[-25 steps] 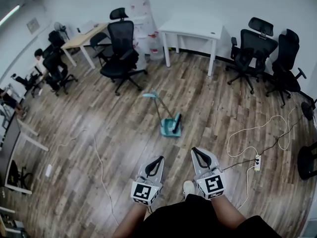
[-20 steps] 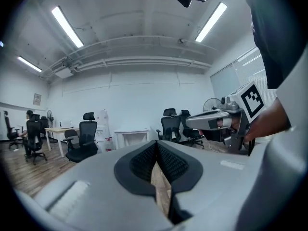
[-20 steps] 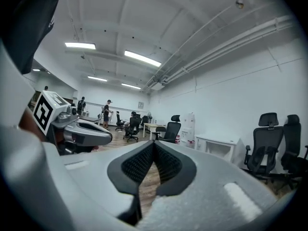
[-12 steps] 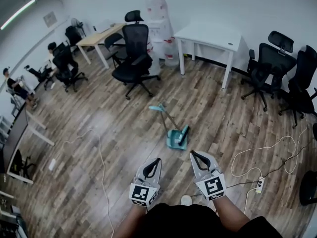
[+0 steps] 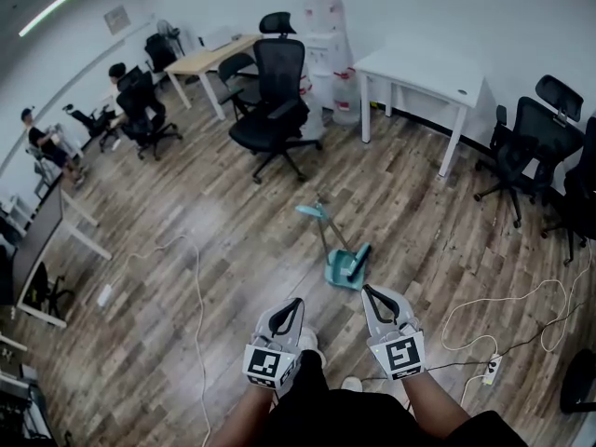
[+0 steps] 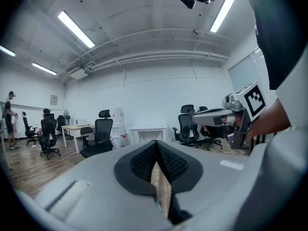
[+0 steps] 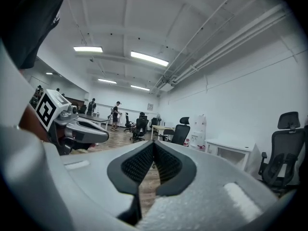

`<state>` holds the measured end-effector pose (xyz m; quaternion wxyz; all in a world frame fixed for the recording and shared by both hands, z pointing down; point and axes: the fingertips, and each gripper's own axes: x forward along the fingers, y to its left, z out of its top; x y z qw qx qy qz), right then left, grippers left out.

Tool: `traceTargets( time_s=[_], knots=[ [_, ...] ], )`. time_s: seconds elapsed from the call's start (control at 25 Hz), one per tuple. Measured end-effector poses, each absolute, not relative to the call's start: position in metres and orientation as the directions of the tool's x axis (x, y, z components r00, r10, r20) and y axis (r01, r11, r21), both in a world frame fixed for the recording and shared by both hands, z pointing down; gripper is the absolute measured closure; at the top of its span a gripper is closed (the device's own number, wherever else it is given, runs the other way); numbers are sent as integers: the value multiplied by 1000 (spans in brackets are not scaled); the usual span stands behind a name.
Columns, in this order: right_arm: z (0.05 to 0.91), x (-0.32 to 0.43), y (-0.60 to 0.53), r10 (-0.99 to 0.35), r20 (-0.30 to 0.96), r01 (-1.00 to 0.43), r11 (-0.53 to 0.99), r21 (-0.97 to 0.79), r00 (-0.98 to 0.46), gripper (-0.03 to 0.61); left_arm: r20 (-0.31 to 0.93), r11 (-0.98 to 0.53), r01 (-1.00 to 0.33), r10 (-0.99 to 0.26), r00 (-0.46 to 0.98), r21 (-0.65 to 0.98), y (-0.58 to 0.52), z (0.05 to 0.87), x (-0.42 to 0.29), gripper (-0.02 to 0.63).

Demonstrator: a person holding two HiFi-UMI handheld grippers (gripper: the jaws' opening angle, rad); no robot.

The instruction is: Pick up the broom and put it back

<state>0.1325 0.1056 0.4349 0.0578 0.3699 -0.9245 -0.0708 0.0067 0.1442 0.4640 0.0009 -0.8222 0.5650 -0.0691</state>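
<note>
- You hold your left gripper (image 5: 290, 307) and right gripper (image 5: 373, 294) side by side, low over the wooden floor (image 5: 186, 250). Each has its jaws pressed together, with nothing between them.
- The teal broom set (image 5: 345, 268) lies on the floor just ahead of the right gripper, untouched. Its long handle angles away toward a black office chair (image 5: 279, 101).

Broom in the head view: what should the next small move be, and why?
Probably one more step forward toward the broom, with the right claw leading. The broom sits untouched on the wood floor, ahead of both claws and nearer the right one. The right claw and the left claw are both shut and empty, so neither is ready to grasp yet.
</note>
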Motion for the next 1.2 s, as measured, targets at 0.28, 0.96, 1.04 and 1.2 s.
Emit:
traceTargets(
  time_s=[0.28, 0.96, 1.04, 1.2],
  knots=[
    [417, 100, 60, -686, 15, -672, 716, 187, -727, 575, 59, -367, -926, -930, 363, -85, 91, 444, -21, 595],
    [433, -14, -43, -707, 94, -694, 707, 135, -701, 575, 66, -427, -903, -903, 424, -53, -15, 445, -137, 595],
    [440, -19, -49, -713, 107, -702, 701, 123, -693, 575, 88, -451, -891, -891, 446, -49, -20, 453, -140, 595],
    [456, -26, -57, -727, 143, -717, 686, 122, -671, 575, 99, -471, -882, -879, 467, -20, -26, 467, -143, 595]
  ],
)
